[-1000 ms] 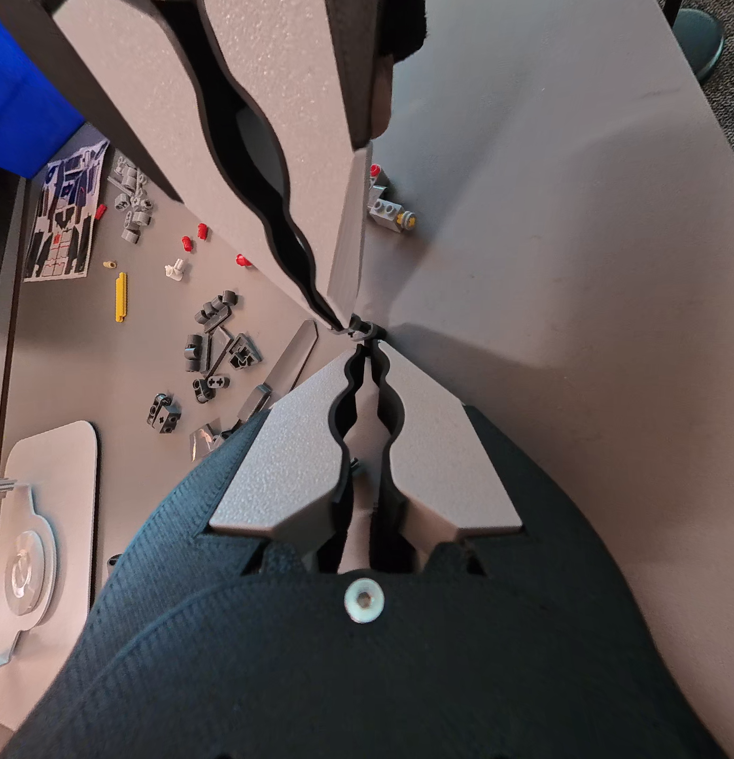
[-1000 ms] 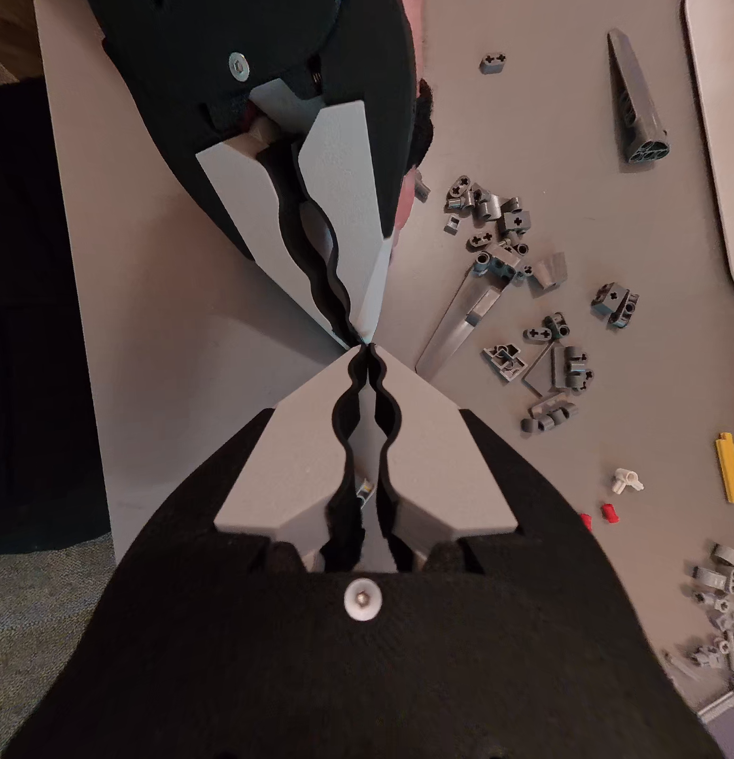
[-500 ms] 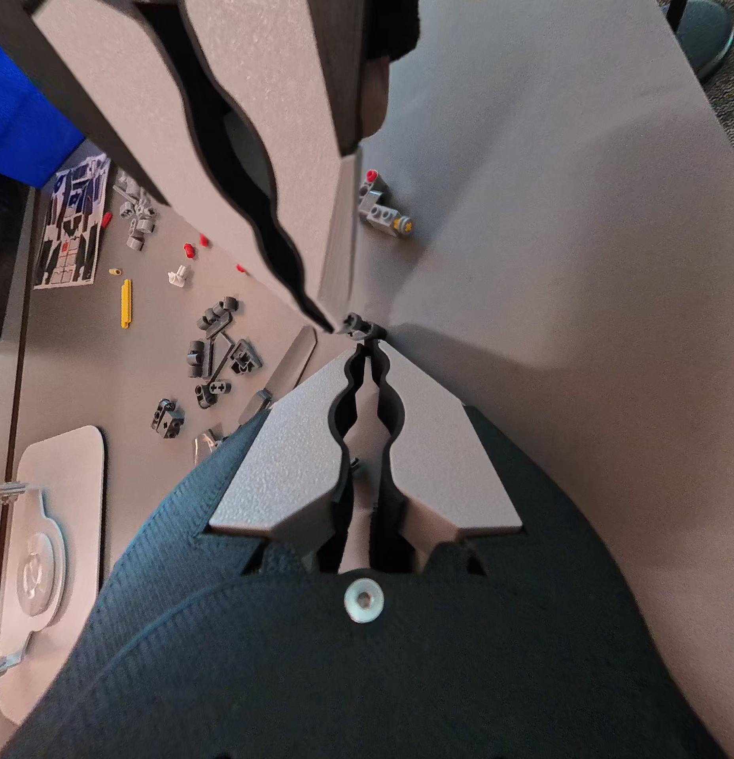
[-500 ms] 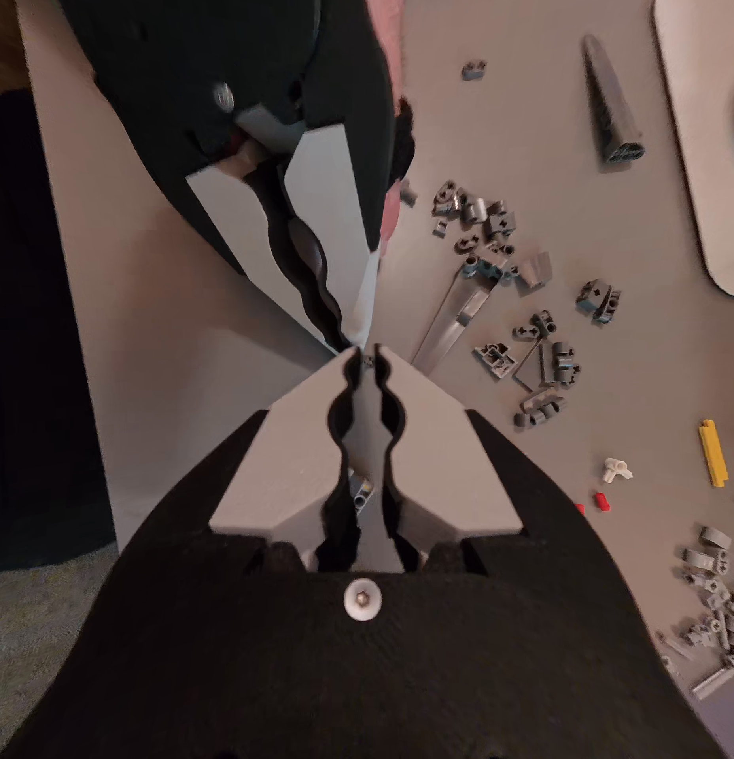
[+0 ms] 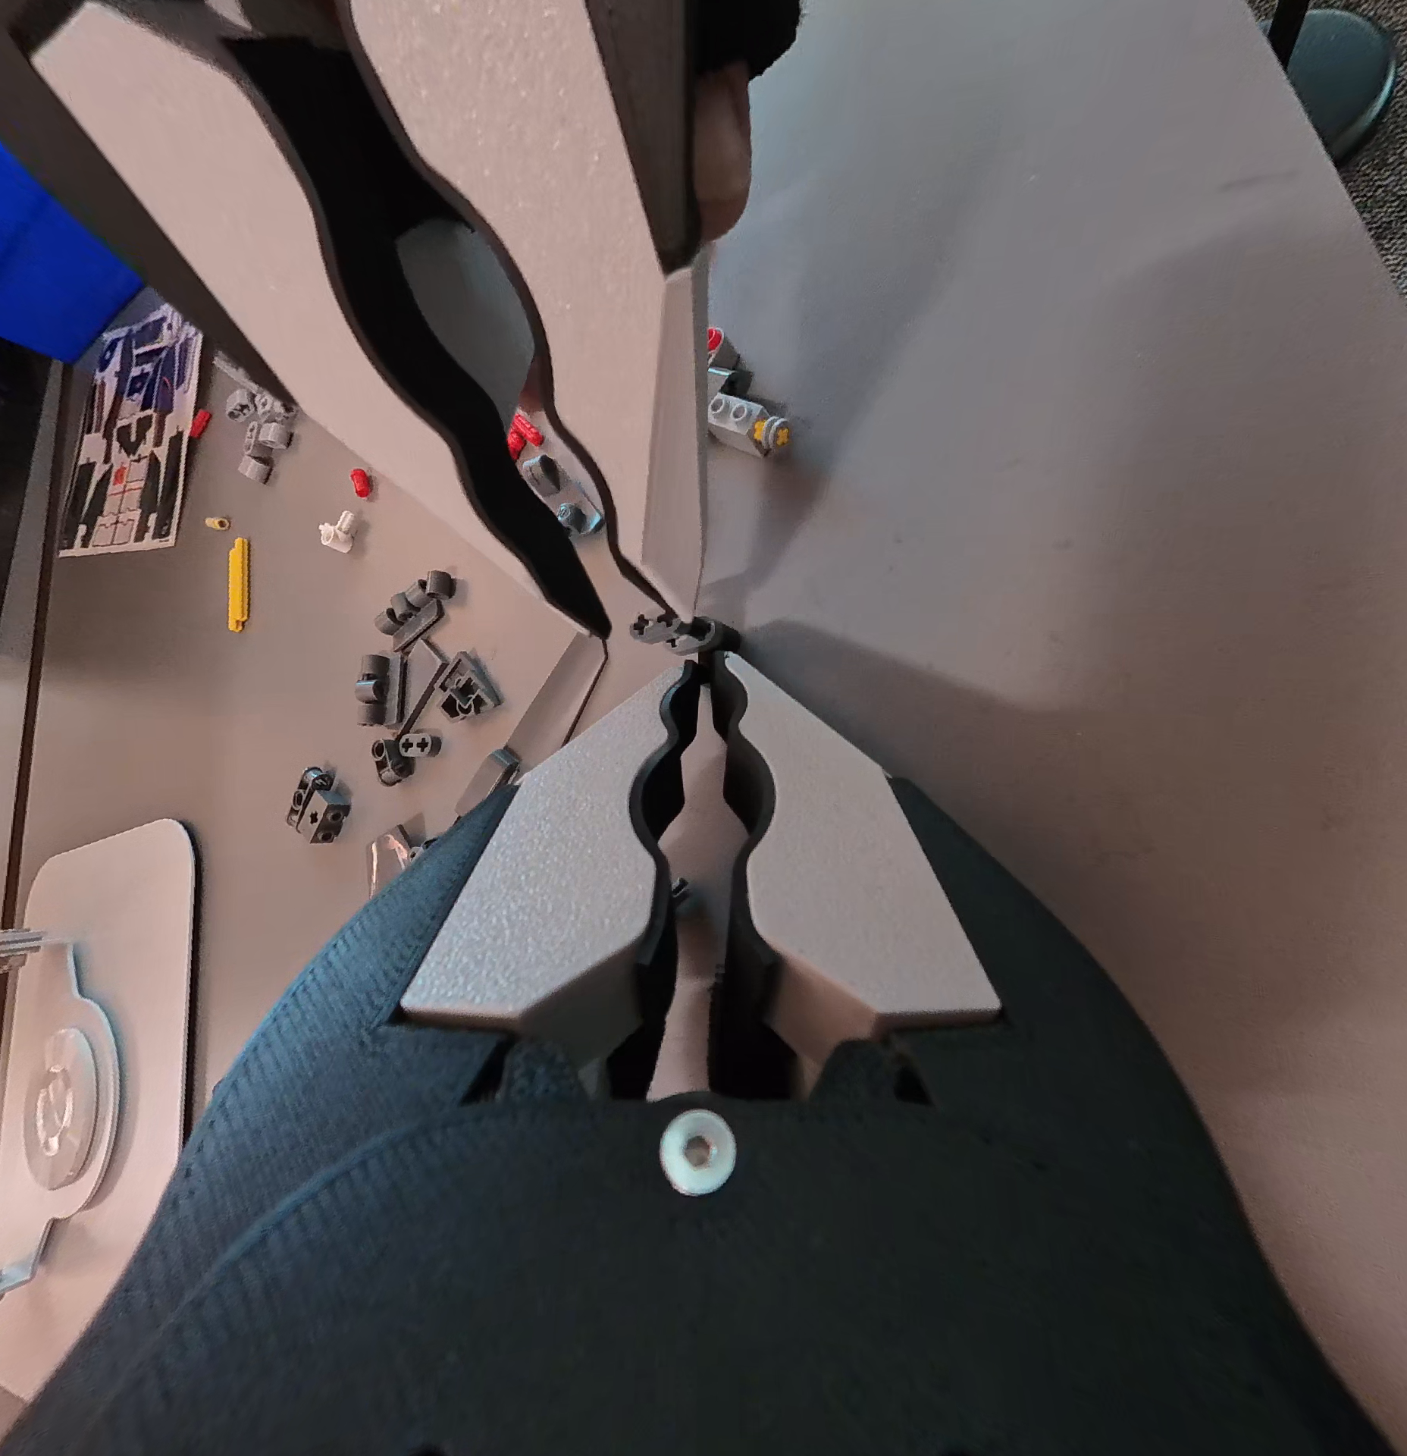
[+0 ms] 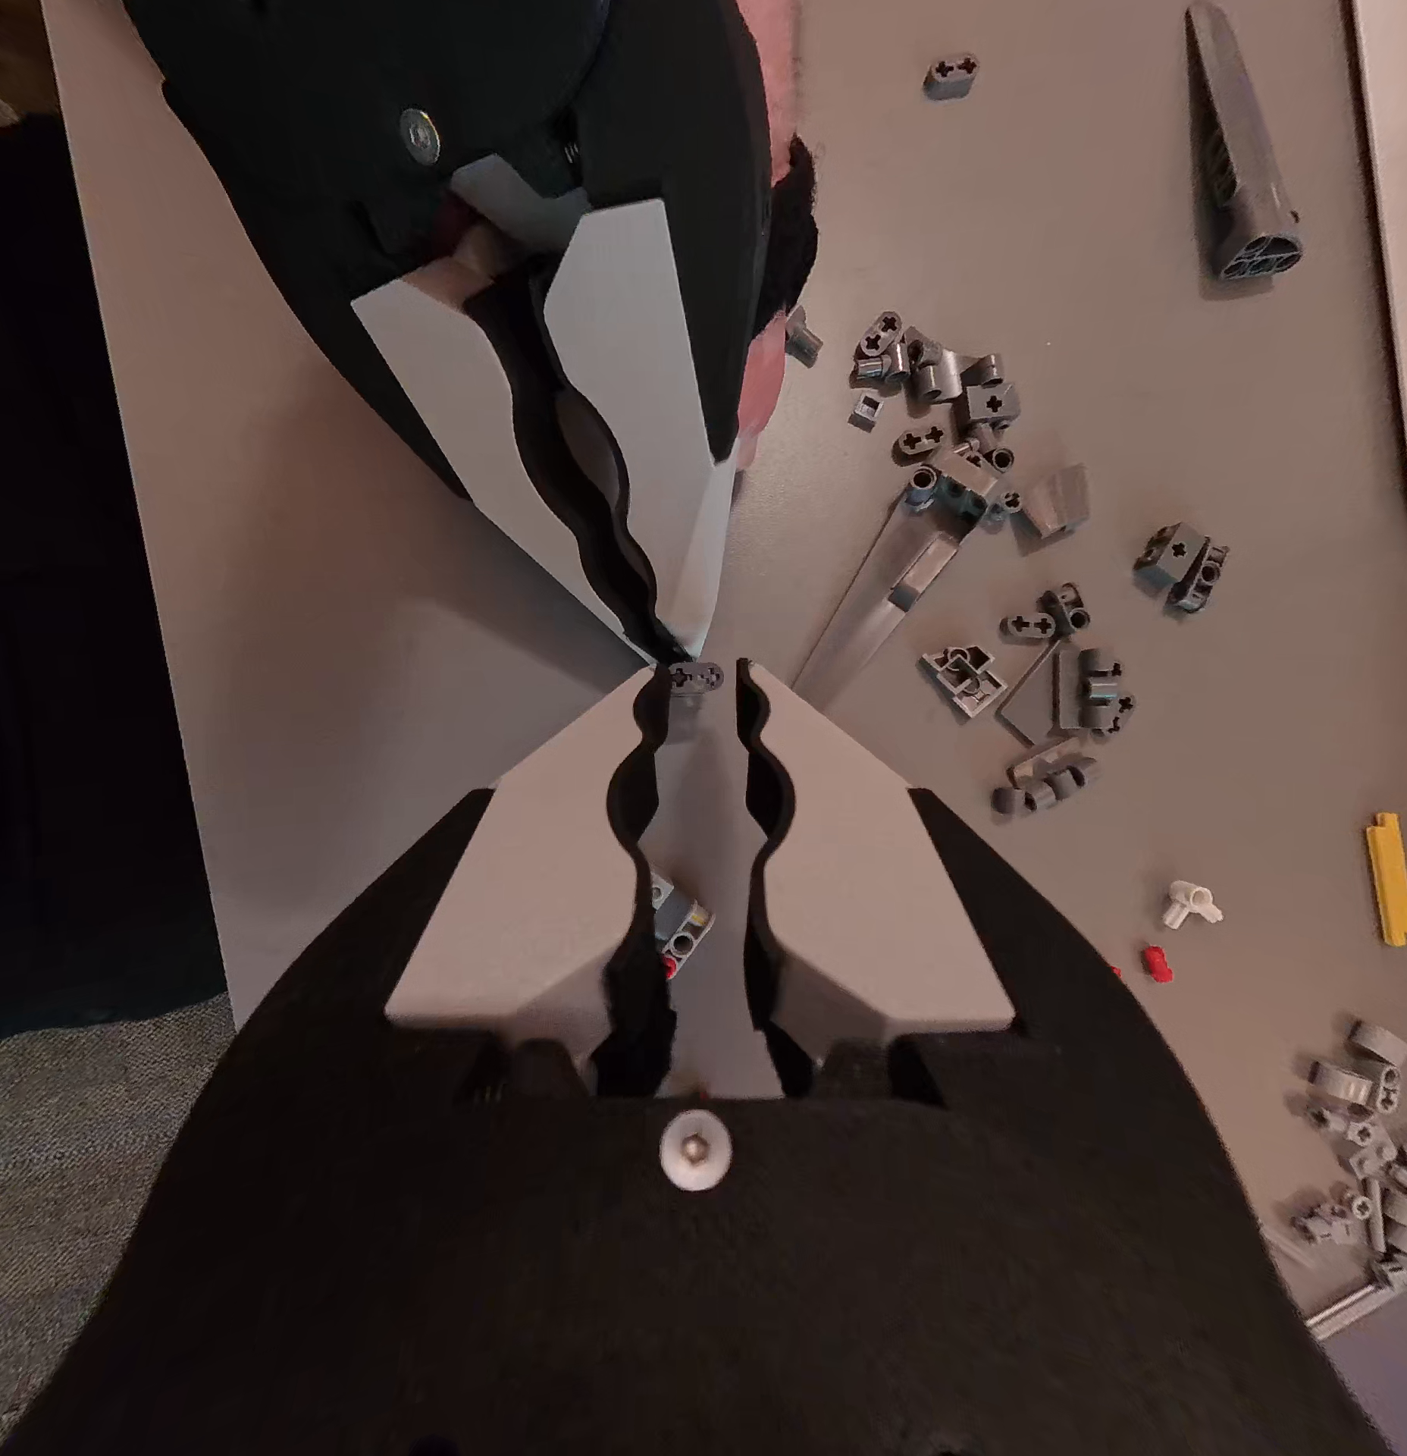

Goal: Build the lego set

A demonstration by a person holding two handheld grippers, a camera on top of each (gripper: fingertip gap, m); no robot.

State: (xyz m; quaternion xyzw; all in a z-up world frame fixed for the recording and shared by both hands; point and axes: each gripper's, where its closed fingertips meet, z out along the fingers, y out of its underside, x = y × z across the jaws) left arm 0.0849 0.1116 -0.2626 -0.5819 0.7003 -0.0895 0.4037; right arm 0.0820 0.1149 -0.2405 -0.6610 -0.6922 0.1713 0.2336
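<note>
Loose grey building pieces (image 6: 1031,677) litter the grey table (image 6: 330,551) at three o'clock of the right gripper (image 6: 704,679), with a yellow bar (image 6: 1389,890) and a long grey tapered piece (image 6: 1236,150) farther out. The left gripper (image 5: 704,670) comes in tip to tip (from twelve o'clock in the right view), pinching a small grey connector (image 5: 675,630). The right gripper's tongs stand spread, the connector beside its left fingertip, clear of the other.

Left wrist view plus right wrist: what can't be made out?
Left wrist view: how the tips of the left gripper pinch the grey connector; contact too small and dark.
Right wrist view: small brick assembly, mostly hidden behind the fingers of the right gripper.
Left wrist view: clear stand, cut off by the left edge.
</note>
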